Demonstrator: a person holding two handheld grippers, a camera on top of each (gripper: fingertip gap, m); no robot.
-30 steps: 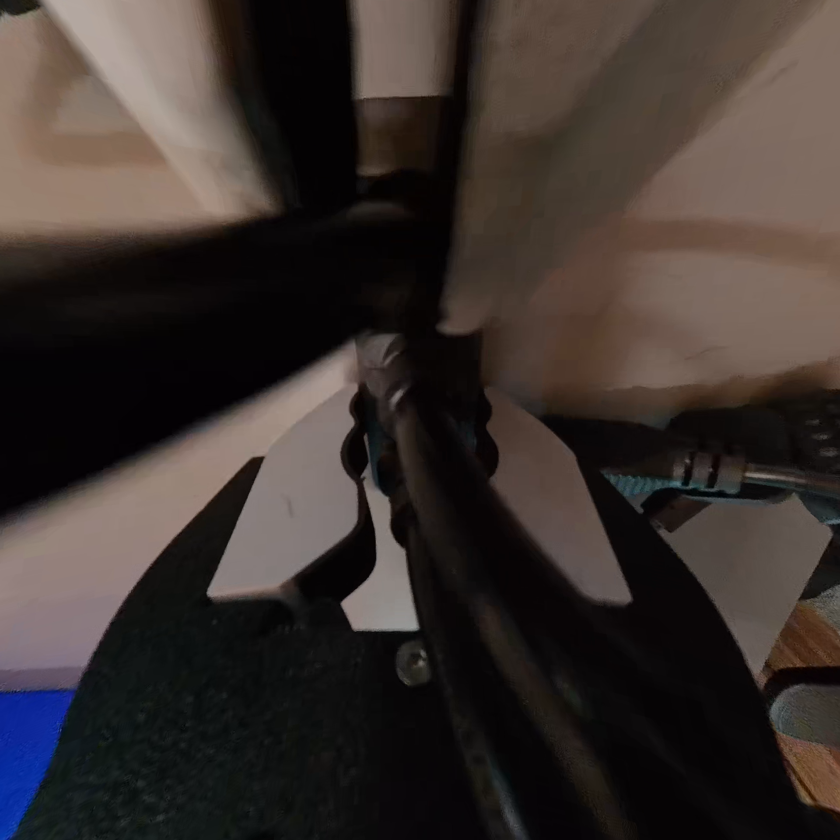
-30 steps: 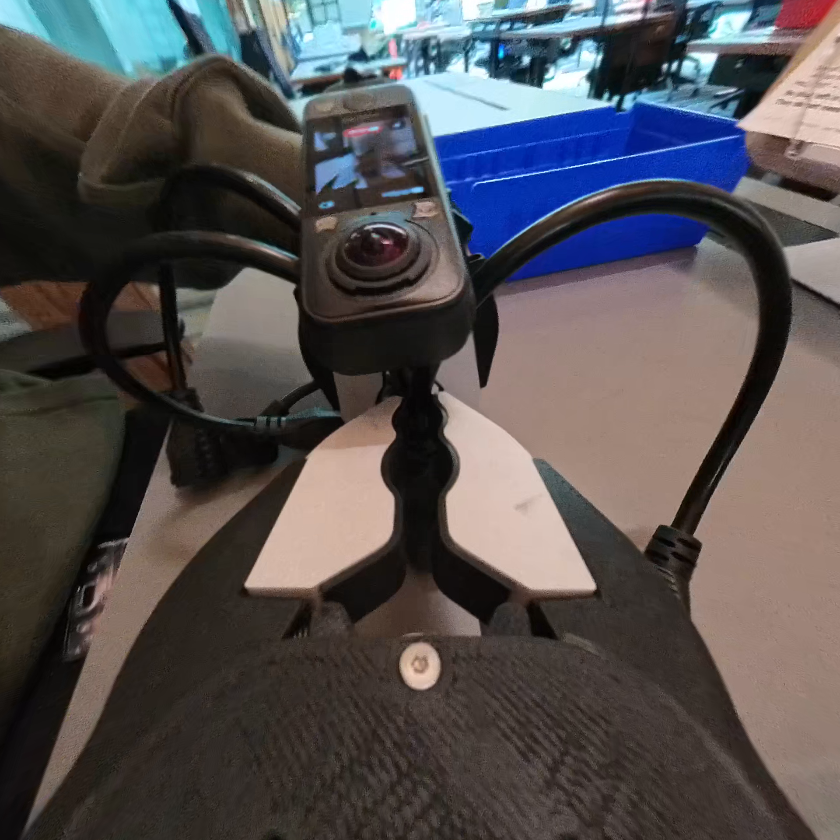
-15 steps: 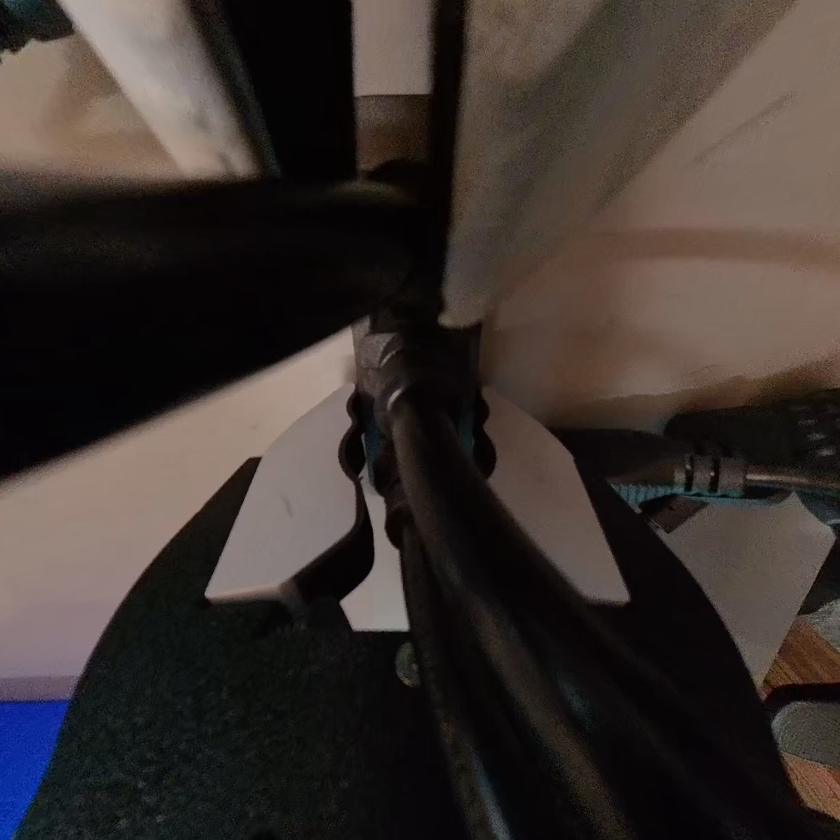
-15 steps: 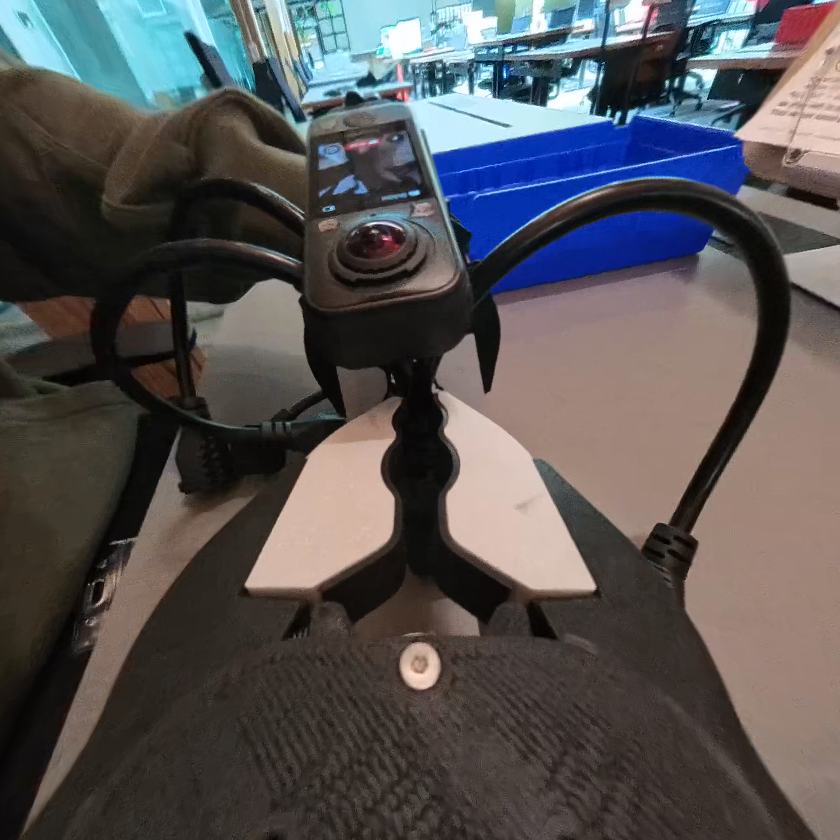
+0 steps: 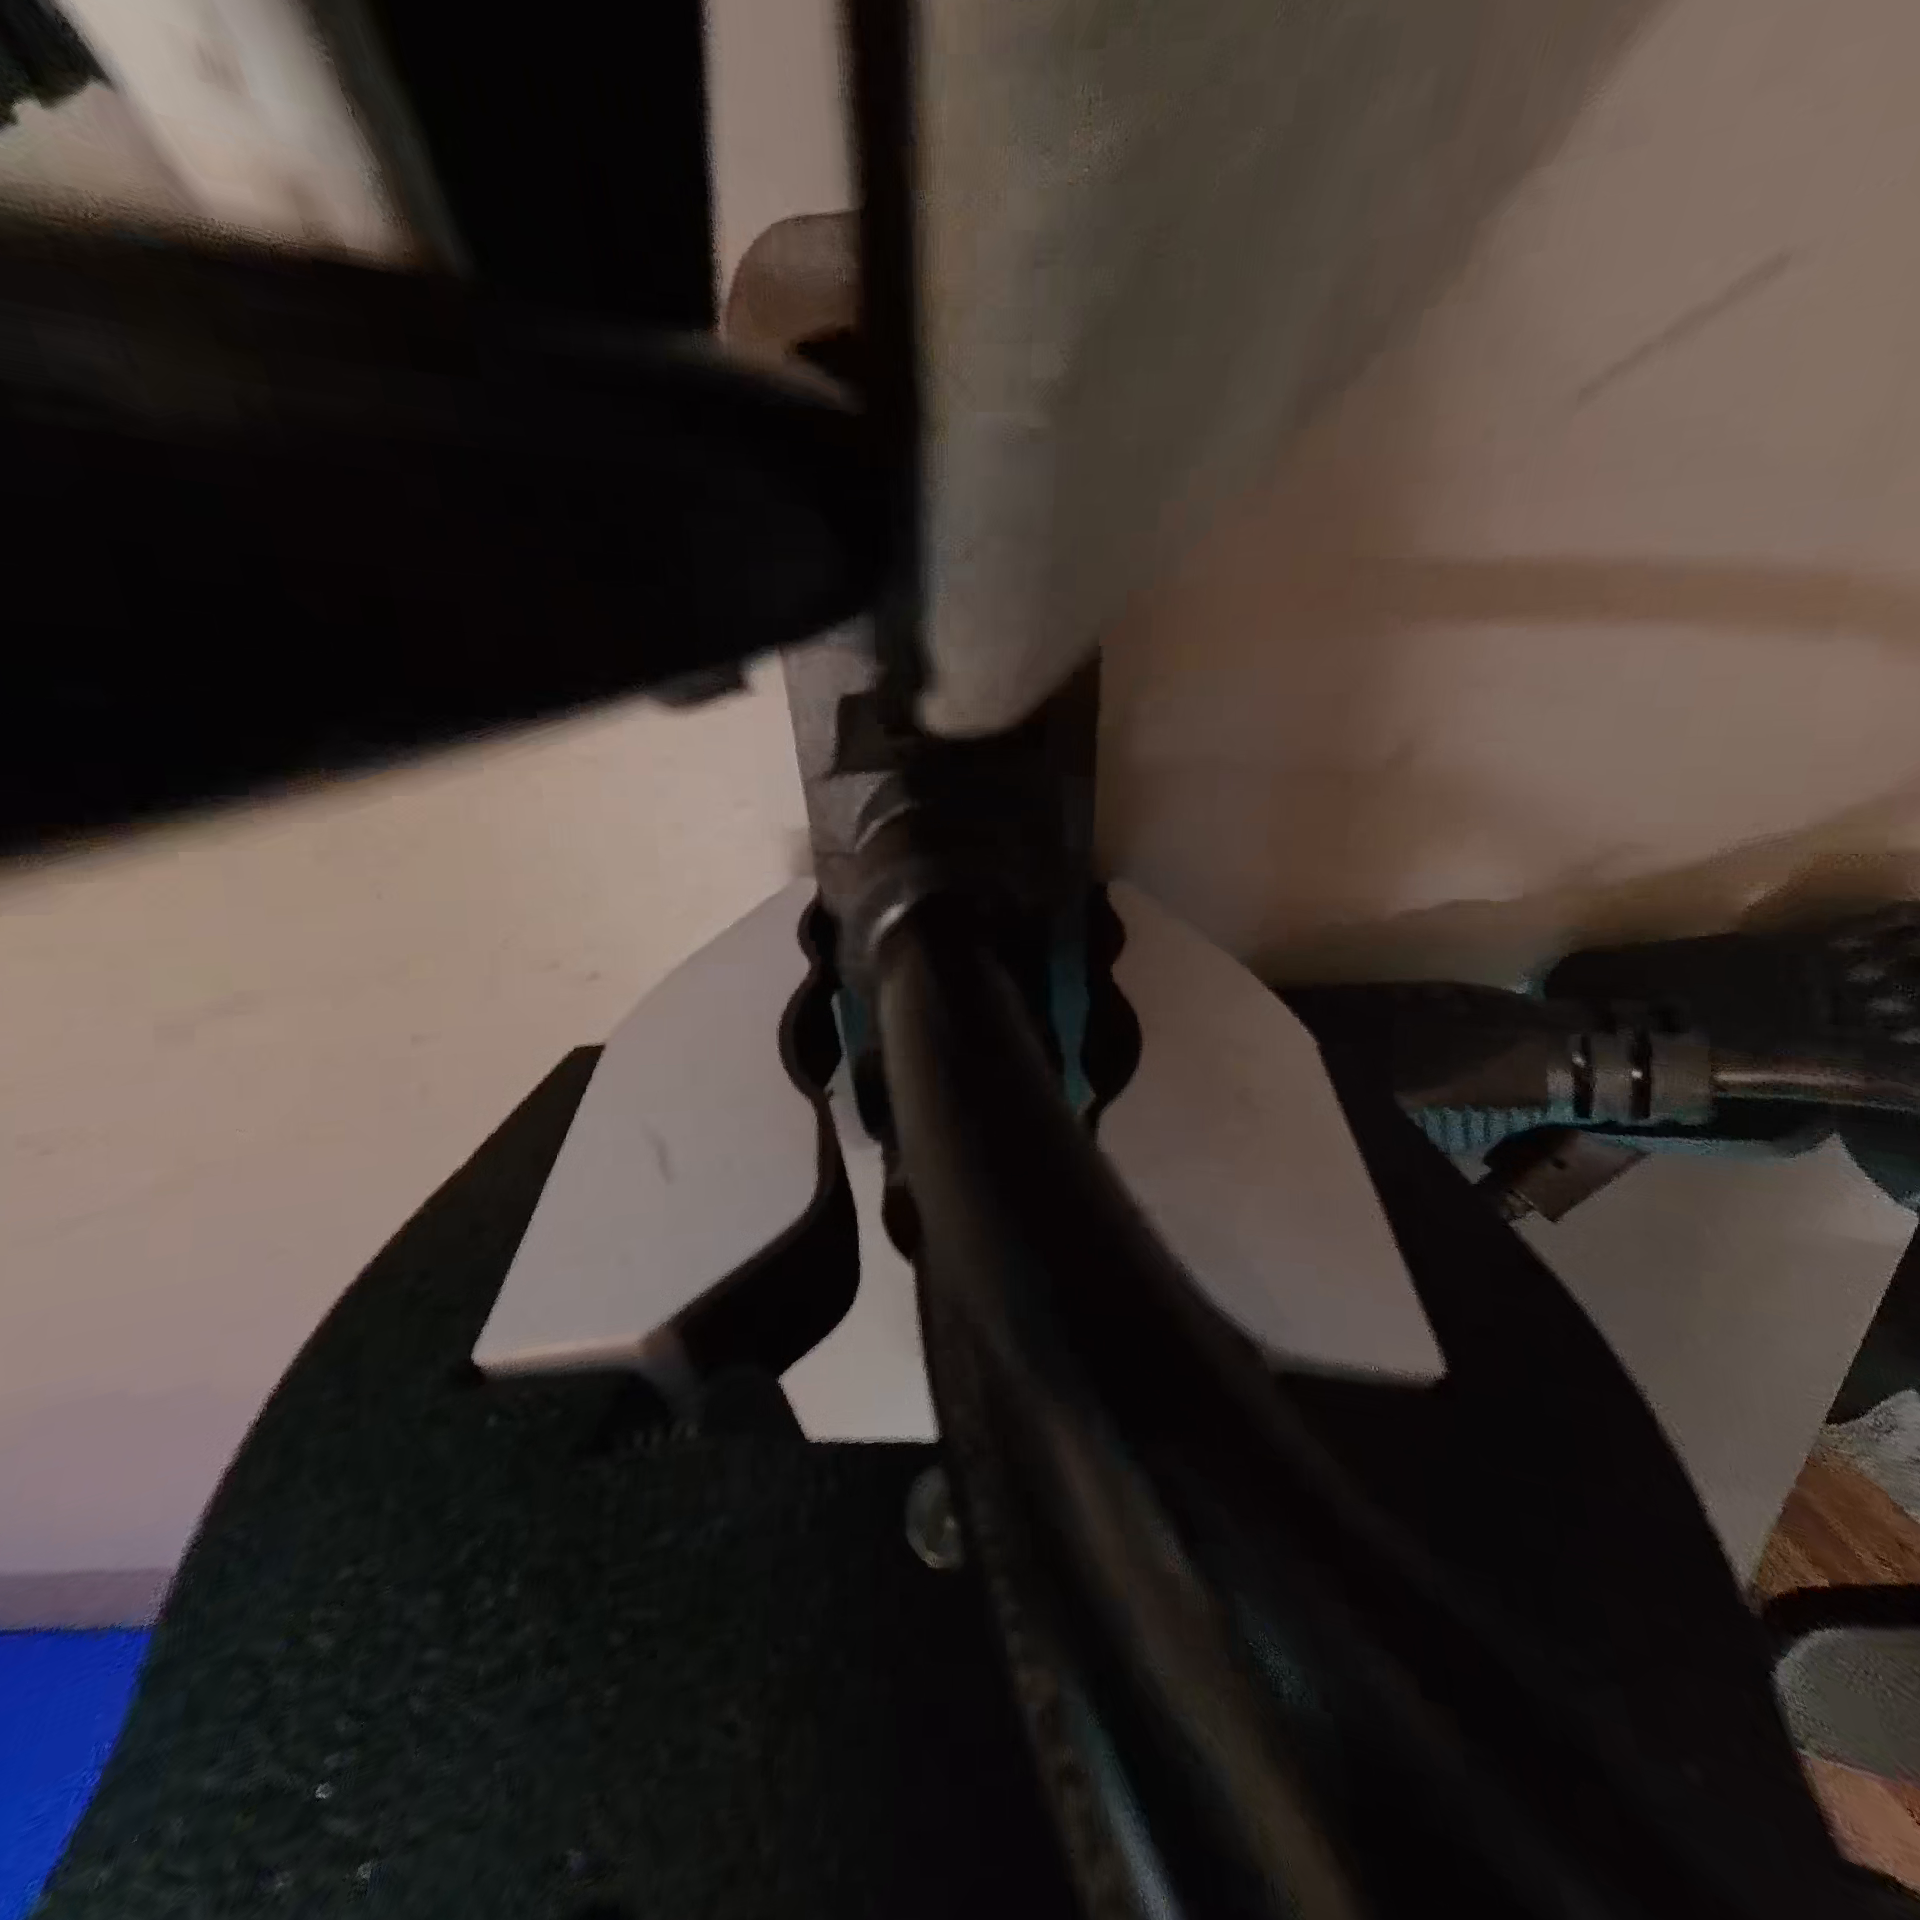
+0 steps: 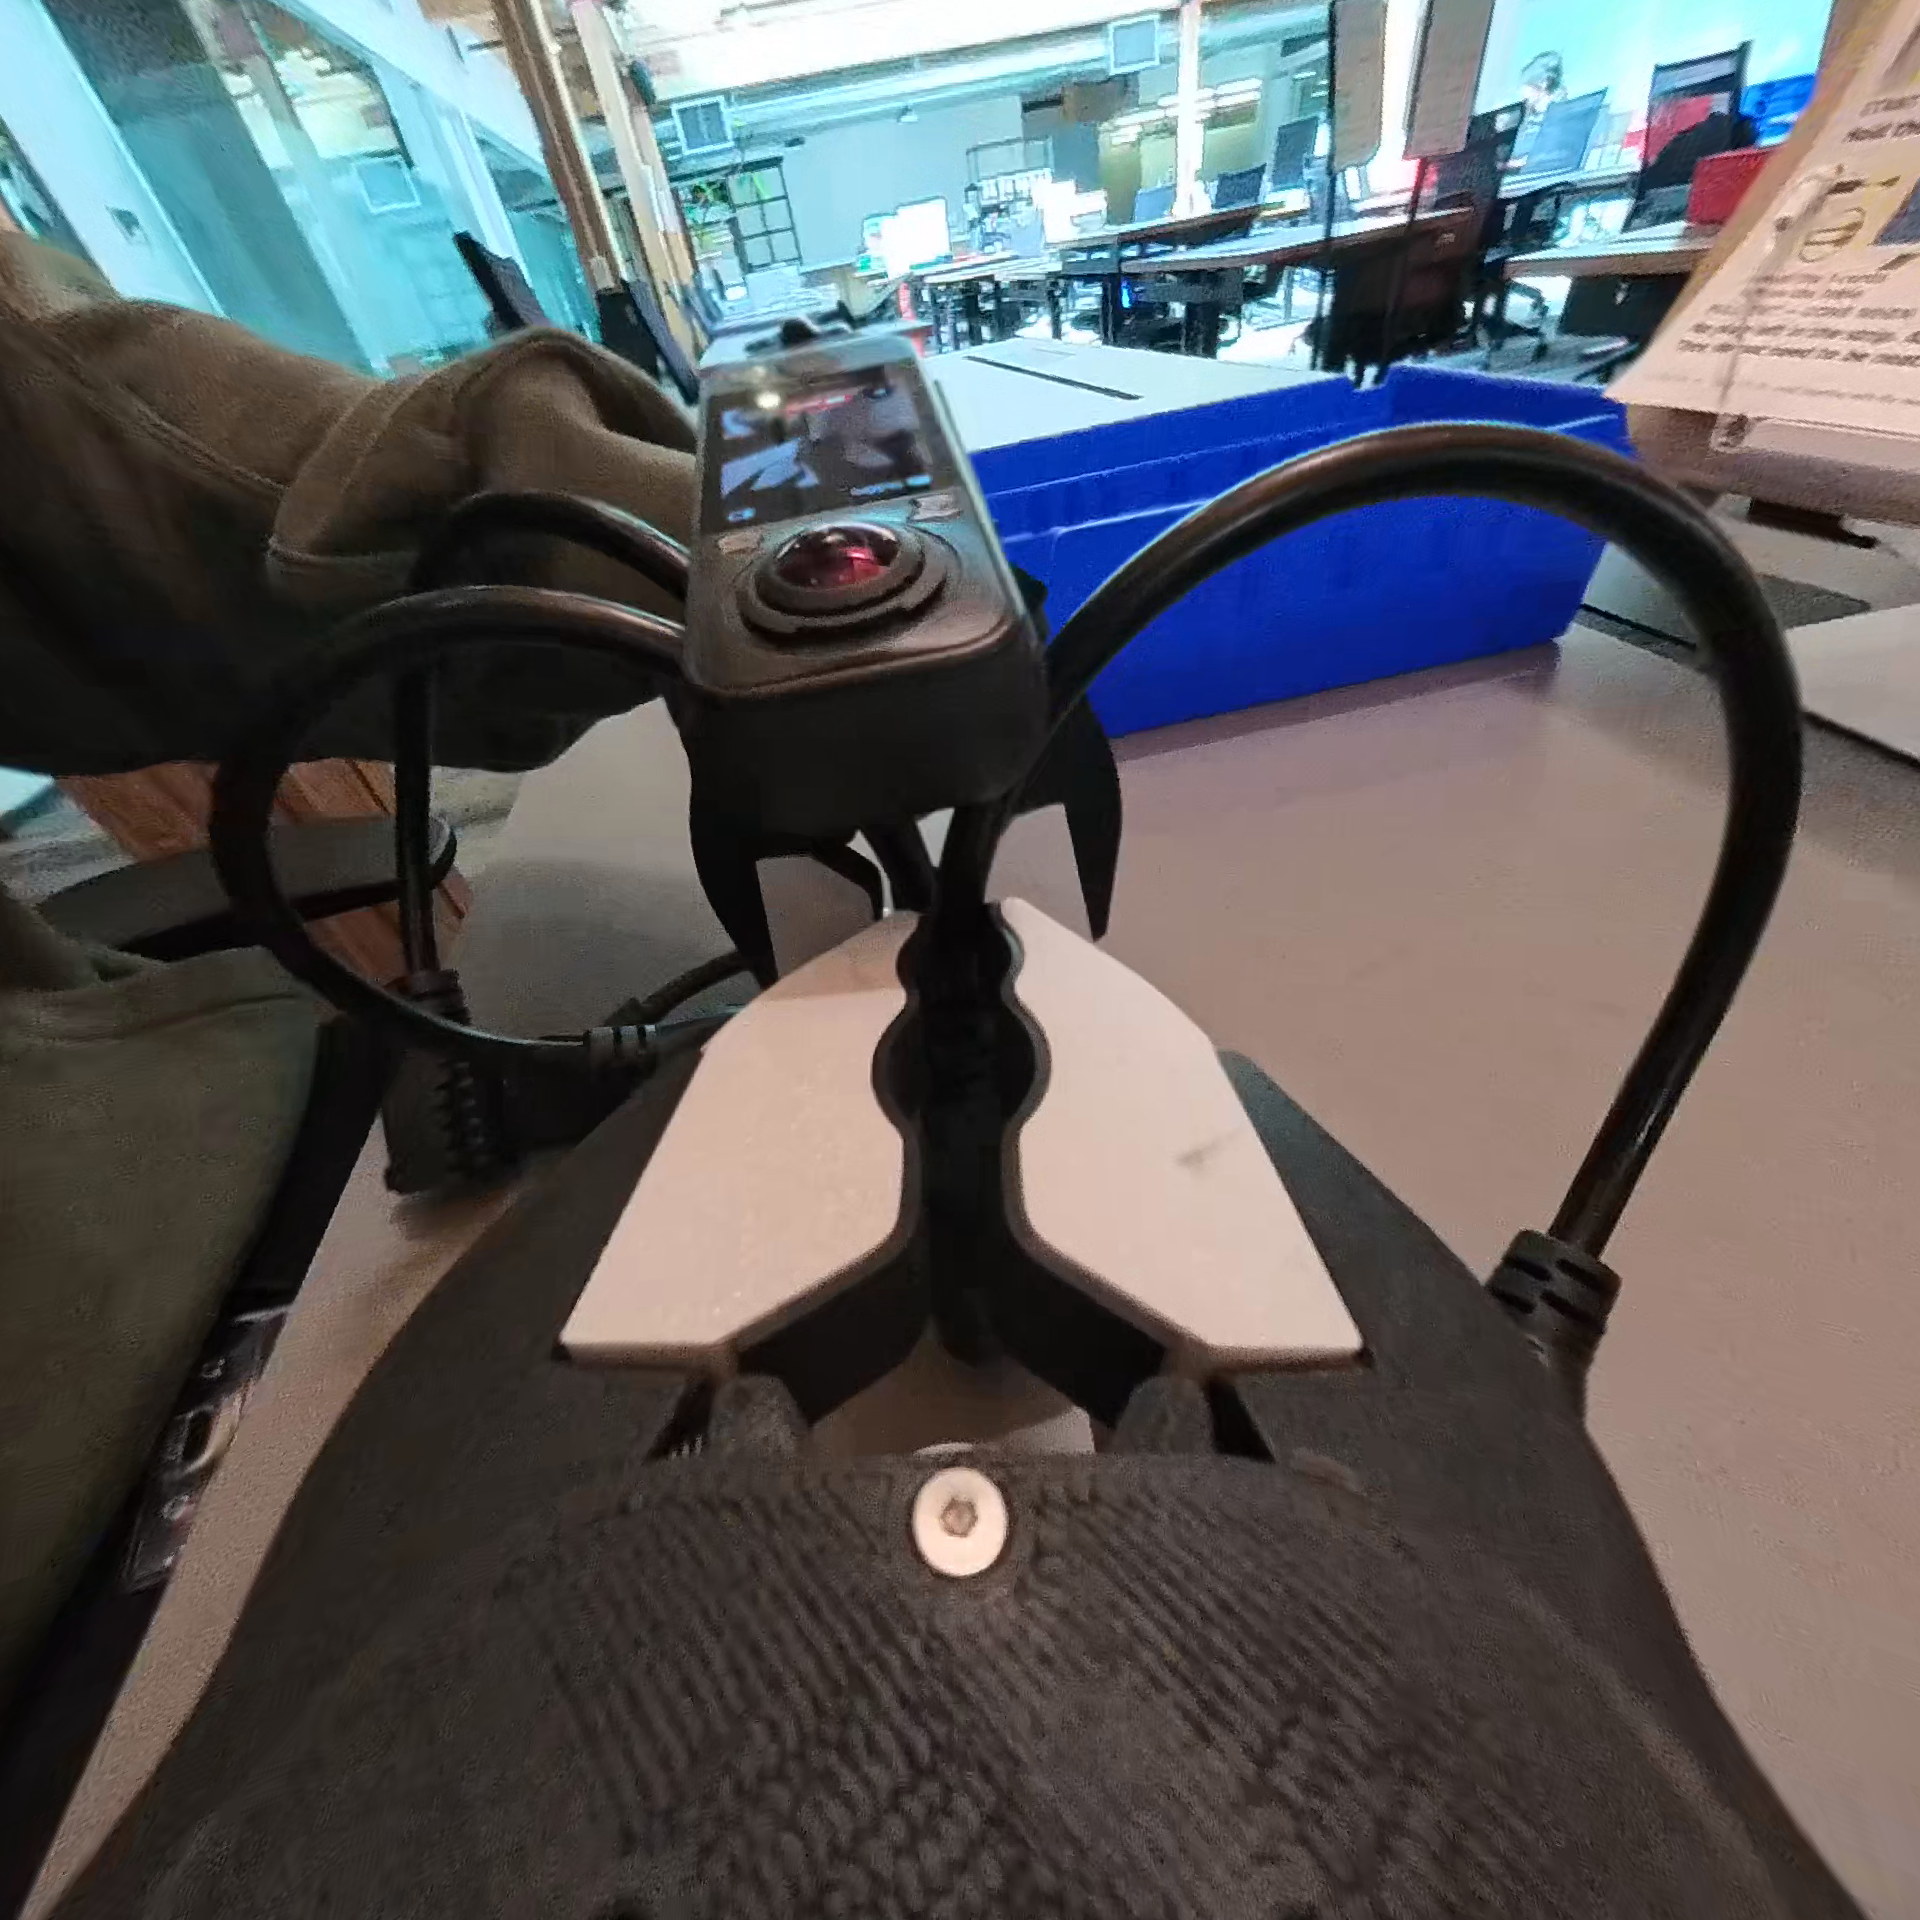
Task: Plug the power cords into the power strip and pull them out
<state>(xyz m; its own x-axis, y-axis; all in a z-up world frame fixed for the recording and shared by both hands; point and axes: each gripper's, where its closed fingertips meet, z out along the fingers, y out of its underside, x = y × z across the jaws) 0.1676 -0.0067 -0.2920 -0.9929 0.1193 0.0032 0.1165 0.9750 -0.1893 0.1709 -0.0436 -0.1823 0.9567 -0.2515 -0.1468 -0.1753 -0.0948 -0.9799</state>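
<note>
In the right wrist view my right gripper (image 6: 961,935) is shut on a black cord end (image 6: 961,1122). My left gripper (image 6: 862,644) faces it tip to tip, almost touching. A thick black power cord (image 6: 1558,540) arcs from between them down to a ribbed strain relief (image 6: 1553,1288) on the right. In the left wrist view my left gripper (image 5: 956,935) is shut on a black plug (image 5: 883,862), and its cord (image 5: 1039,1351) runs back over the gripper. The right gripper's white finger (image 5: 1091,364) fills that view. No power strip is clearly in view.
A second black cord loops at the left to a plug (image 6: 447,1122) lying on the grey table (image 6: 1403,935); it also shows in the left wrist view (image 5: 1621,1081). A blue bin (image 6: 1299,561) stands behind. An olive sleeve (image 6: 208,499) is at the left. A paper sign (image 6: 1787,260) stands far right. My right fingertips sit around 11 cm from my left ones.
The right wrist view has tilted up a little and shows more of the room. The two grippers stay tip to tip, both shut; the blurred cord in the left view has shifted upward.
</note>
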